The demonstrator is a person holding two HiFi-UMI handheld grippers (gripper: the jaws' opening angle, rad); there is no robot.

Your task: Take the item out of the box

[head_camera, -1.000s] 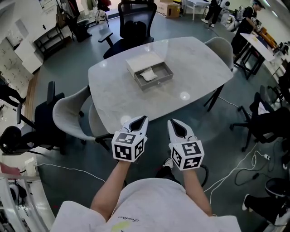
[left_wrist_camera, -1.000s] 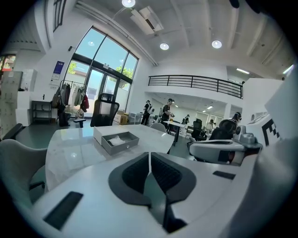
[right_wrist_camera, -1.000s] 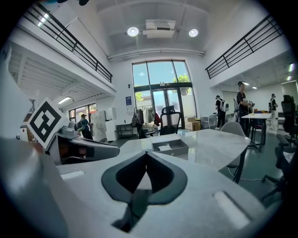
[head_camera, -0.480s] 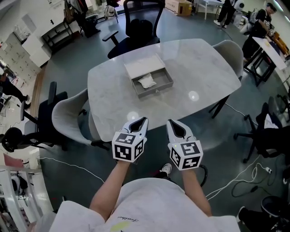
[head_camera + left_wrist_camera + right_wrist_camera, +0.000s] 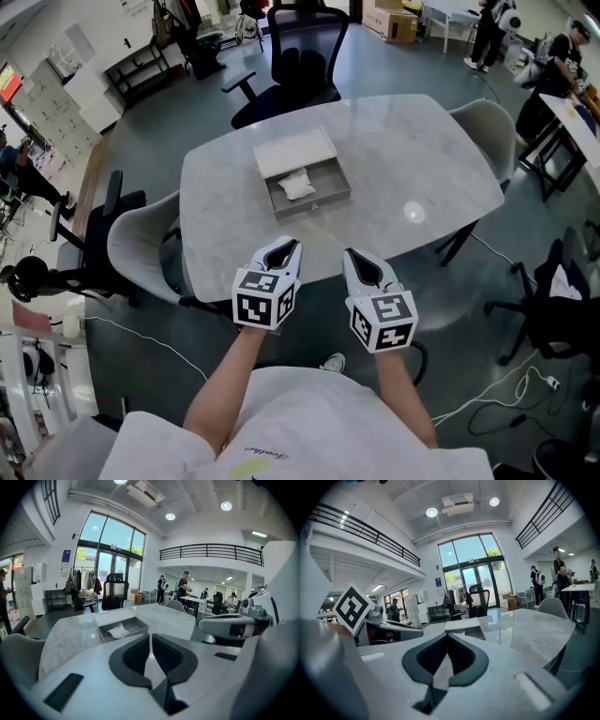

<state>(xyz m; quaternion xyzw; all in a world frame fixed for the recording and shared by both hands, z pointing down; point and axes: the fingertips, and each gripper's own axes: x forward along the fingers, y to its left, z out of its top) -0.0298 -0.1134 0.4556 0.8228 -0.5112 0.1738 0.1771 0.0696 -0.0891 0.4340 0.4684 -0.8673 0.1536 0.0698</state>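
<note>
Left gripper [image 5: 294,246] is held closed and empty; in the left gripper view [image 5: 150,637] the jaw tips are seen pressed together with nothing between them. Right gripper [image 5: 349,254] is likewise closed on nothing, its tips seen meeting in the right gripper view [image 5: 446,637]. Both grippers are held side by side, near each other but apart, above the floor just short of the near edge of the bench [image 5: 403,159], tips pointed toward it. Neither is in contact with the bench or anything on it.

A grey open-topped box [image 5: 323,198] is seen on the bench, toward the far left part of the top and well apart from both grippers. The item [image 5: 297,185], a crumpled white piece, is lying inside the box, toward its far left corner. A flat white cover [image 5: 293,151] is placed right against the far side of the box. The box [image 5: 133,626] and item [image 5: 117,631] are also caught in the left gripper view, ahead and left of the jaws; in the right gripper view only the cover and box side [image 5: 465,629] are made out, and the item cannot be seen there.

A black office chair [image 5: 302,58] is set at the far side of the bench, a grey chair [image 5: 136,246] at its left. People are seen standing at tables in the background.
</note>
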